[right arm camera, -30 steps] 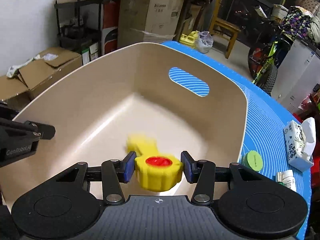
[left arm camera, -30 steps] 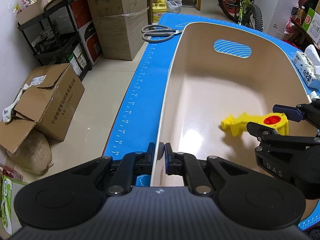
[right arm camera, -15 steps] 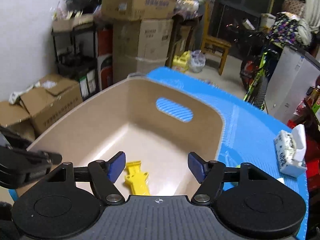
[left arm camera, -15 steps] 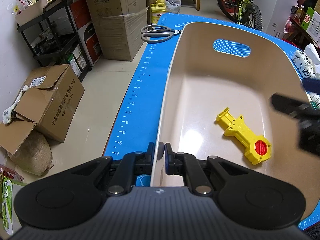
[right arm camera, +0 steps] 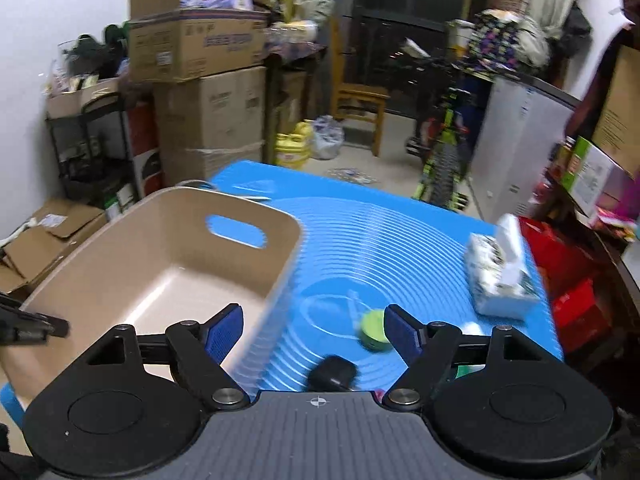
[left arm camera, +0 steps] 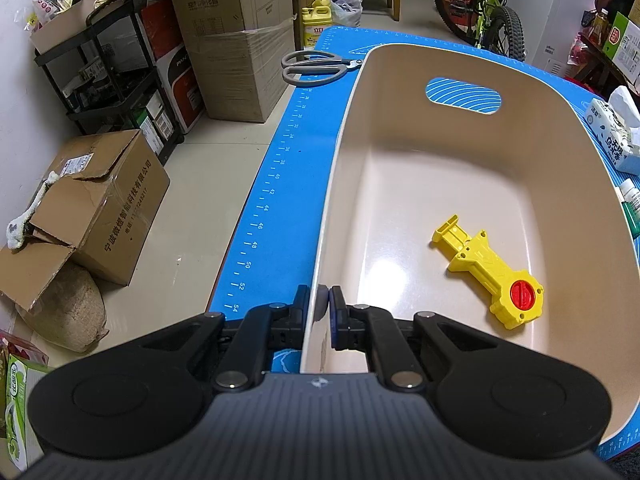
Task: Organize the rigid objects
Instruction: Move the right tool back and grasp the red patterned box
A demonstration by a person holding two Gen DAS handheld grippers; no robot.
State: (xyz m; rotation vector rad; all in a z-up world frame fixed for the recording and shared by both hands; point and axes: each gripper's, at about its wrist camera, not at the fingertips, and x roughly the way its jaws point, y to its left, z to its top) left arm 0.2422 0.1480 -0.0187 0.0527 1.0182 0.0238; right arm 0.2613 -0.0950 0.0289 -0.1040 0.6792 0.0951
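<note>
**Left wrist view: bin rim pinched, yellow tool lying inside**

Left wrist view puts the left gripper (left arm camera: pixel 319 312) nearest, its two jaws pressed onto the near-left rim of the beige bin (left arm camera: pixel 344 152), one finger outside the wall and one inside. On the bin's floor, toward the near right, lies the yellow tool (left arm camera: pixel 486 270) with a red knob on its wider end; it rests flat, narrow end pointing away, touching neither wall. Farther along, the bin's far wall has an oval handle cut-out through which the blue mat (left arm camera: pixel 272 184) shows. The mat's ruled edge runs beside the bin on the left. Beyond the bin's far-left corner a pair of grey-handled scissors (left arm camera: pixel 316 67) lies on the mat. At the right edge a tissue pack (left arm camera: pixel 612 136) sits on the mat.

Right wrist view, which is motion-blurred, shows the right gripper (right arm camera: pixel 314 330) with its blue-padded jaws spread wide and nothing between them, held above the mat just right of the bin (right arm camera: pixel 280 280). Close below it is a dark, blurred object (right arm camera: pixel 332 372) that I cannot identify. A little farther, by the right finger, sits a round green item (right arm camera: pixel 374 332). Beyond that, the tissue pack (right arm camera: pixel 500 276) stands near the mat's right edge. At the far left of this view, the tip of the left gripper (right arm camera: pixel 32 326) meets the bin's rim.
</note>
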